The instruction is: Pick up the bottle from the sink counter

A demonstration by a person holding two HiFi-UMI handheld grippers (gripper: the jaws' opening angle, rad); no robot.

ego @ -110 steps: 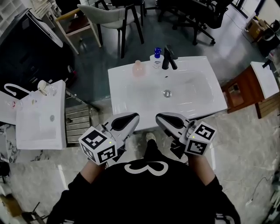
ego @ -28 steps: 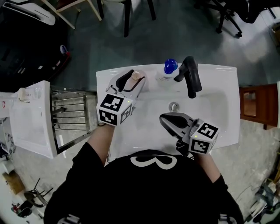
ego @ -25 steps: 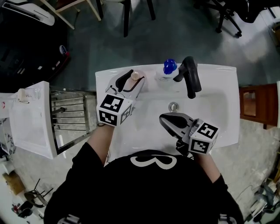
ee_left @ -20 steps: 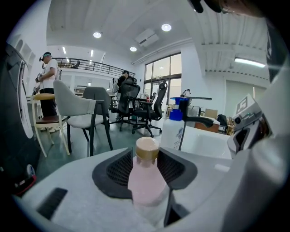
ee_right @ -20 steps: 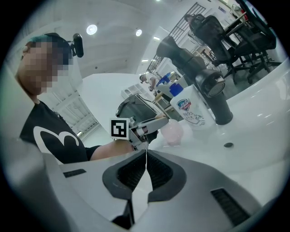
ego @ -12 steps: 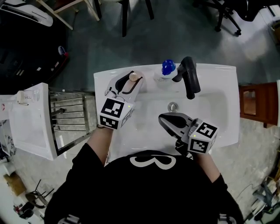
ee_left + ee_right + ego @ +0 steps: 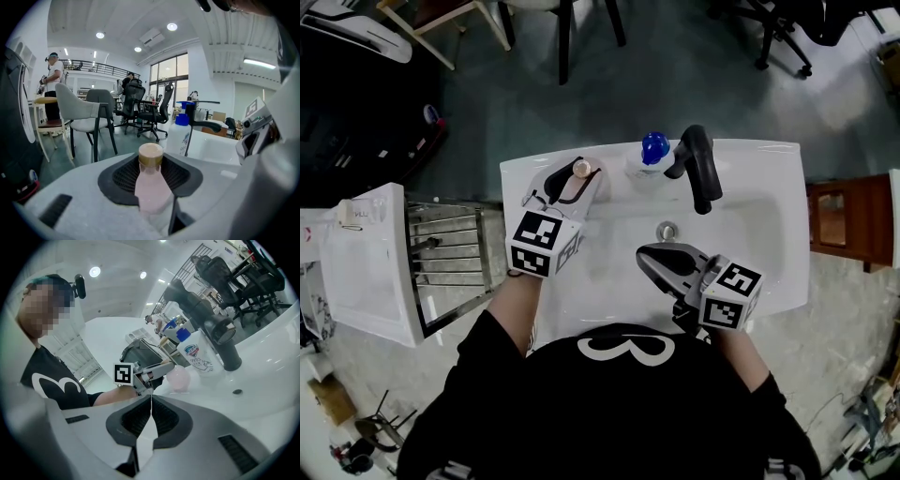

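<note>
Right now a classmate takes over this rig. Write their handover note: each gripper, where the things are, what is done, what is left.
Left gripper: shut on the pink bottle, at the back left of the counter.
Right gripper: shut, empty, over the front of the basin.
Soap bottle stands beside the tap; leave it.
Done: reach and grasp.
Left: lift the pink bottle clear of the counter.

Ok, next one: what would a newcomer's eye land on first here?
The pink bottle stands out first, clamped in the left gripper at the back-left corner of the white sink. Beside it stand a blue-capped soap bottle and a black faucet; the right gripper hangs shut and empty above the sink's front.
</note>
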